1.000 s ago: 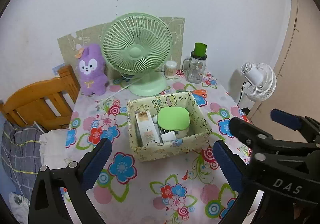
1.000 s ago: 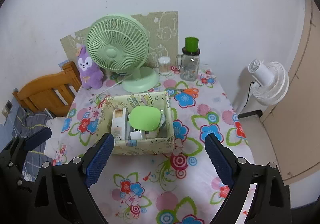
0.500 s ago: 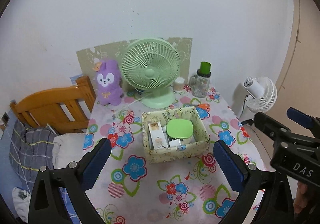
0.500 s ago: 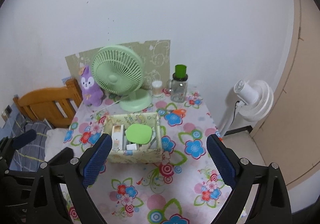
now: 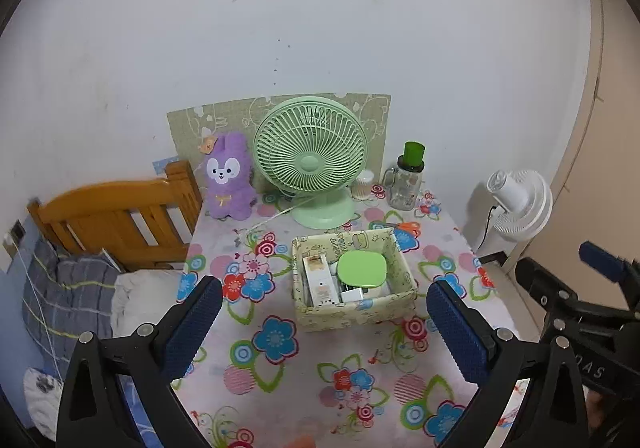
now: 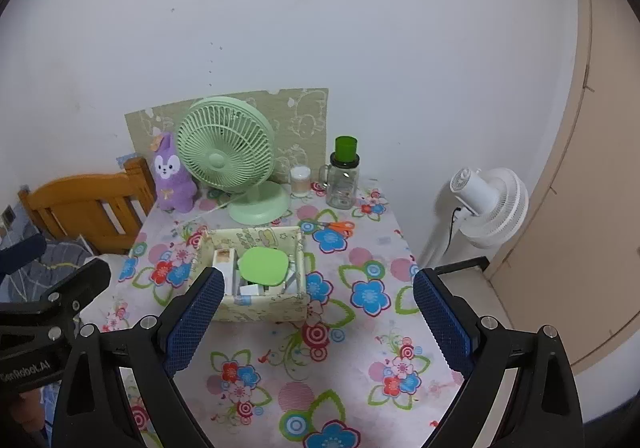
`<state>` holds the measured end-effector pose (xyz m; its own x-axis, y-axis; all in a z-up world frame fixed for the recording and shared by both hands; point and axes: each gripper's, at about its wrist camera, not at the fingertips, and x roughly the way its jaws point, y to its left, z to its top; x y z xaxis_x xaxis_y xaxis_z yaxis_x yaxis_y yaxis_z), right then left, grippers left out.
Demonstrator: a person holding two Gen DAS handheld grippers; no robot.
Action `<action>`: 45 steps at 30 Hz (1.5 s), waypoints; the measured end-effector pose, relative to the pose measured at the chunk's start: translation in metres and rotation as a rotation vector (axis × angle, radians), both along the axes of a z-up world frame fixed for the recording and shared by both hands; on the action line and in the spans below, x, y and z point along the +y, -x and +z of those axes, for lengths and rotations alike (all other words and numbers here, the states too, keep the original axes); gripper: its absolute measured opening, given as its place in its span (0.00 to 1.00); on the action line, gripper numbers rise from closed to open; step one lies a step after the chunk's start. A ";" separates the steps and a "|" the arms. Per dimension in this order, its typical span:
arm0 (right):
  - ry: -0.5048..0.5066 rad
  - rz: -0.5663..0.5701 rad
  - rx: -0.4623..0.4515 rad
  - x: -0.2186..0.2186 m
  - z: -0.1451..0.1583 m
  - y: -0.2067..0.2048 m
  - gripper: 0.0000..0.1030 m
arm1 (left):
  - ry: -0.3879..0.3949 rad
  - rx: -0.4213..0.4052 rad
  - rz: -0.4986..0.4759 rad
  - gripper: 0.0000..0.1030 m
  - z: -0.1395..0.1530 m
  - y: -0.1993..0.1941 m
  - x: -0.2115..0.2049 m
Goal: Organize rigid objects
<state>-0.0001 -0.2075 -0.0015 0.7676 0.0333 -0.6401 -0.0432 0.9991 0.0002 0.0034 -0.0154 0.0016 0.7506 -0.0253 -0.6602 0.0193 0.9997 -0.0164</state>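
A patterned yellow storage box [image 5: 356, 310] [image 6: 260, 304] sits mid-table on the floral tablecloth [image 5: 280, 376]. Inside it lie a green rounded case [image 5: 362, 269] [image 6: 263, 266], a white-and-tan box [image 5: 318, 280] and small white items. My left gripper [image 5: 322, 332] is open and empty, held high above the table's near side. My right gripper [image 6: 316, 318] is open and empty, also high above the near side. The right gripper shows at the left wrist view's right edge [image 5: 576, 300].
At the table's back stand a green desk fan [image 5: 312, 164], a purple plush [image 5: 228, 176], a cotton-swab jar [image 5: 363, 184] and a glass jug with green lid [image 5: 406, 180]. Orange scissors [image 6: 336, 226] lie behind the box. A wooden bed [image 5: 116, 216] is left, a white floor fan [image 5: 516, 204] right.
Both grippers have pulled back and up from the table, so the box and table look smaller and farther. Both stayed open and empty. Nothing on the table moved.
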 end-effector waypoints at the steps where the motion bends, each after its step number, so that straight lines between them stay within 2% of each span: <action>1: -0.003 0.001 0.000 0.000 0.000 0.000 0.94 | 0.002 0.000 0.004 1.00 0.000 0.000 0.000; 13: -0.010 0.020 -0.026 -0.005 0.001 -0.001 0.94 | -0.040 -0.032 0.043 1.00 0.002 0.004 -0.003; 27: -0.009 0.030 -0.055 -0.003 0.010 0.000 0.94 | -0.023 -0.040 0.031 1.00 0.004 0.001 -0.005; 45: -0.014 0.030 -0.044 0.003 0.008 -0.007 0.94 | -0.022 -0.025 0.034 1.00 0.001 -0.005 0.000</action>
<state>0.0072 -0.2042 0.0061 0.7936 0.0650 -0.6050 -0.0729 0.9973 0.0114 0.0086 -0.0153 0.0028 0.7672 0.0152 -0.6413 -0.0150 0.9999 0.0058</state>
